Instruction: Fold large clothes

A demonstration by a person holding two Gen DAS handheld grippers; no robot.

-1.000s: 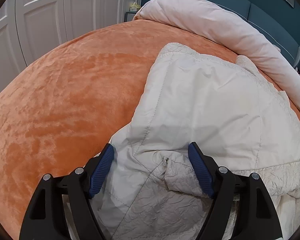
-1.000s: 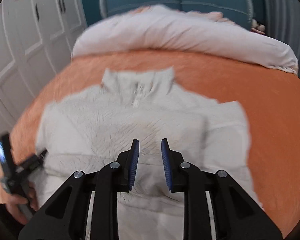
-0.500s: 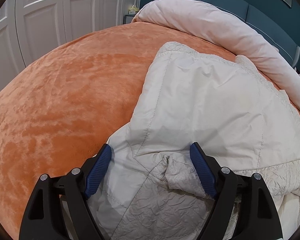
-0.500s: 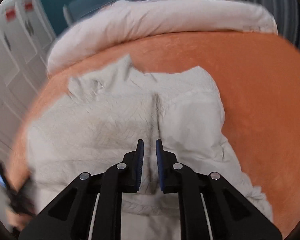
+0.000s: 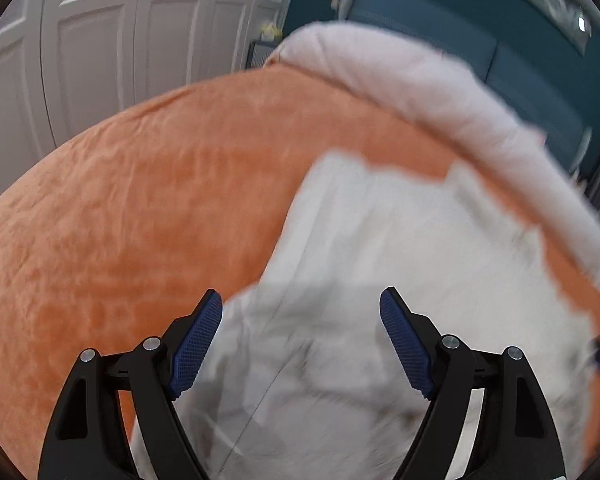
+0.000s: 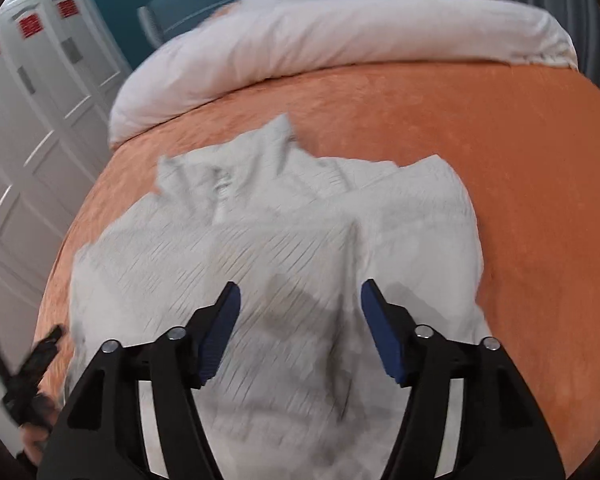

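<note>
A pale cream quilted jacket (image 6: 284,248) is lying spread on the orange bedspread (image 6: 520,168), its collar end pointing toward the rolled white duvet (image 6: 340,40) at the head of the bed. The right gripper (image 6: 300,320) is hovering over the jacket's lower part with its blue-padded fingers (image 6: 220,336) standing wide apart, nothing between them; the fabric is showing below and beyond the gap, and a raised fold is running up just inside the right-hand pad. The left gripper (image 5: 300,328) is likewise hanging with its fingers (image 5: 196,344) spread wide and holding nothing, the jacket (image 5: 400,264) lying under and ahead of the gap, its edge passing just beside the left-hand pad where the orange bedspread (image 5: 132,208) is showing. Both views are blurred, so whether either pad is touching cloth cannot be told. White panelled wardrobe doors (image 5: 100,48) are standing beyond the bed.
</note>
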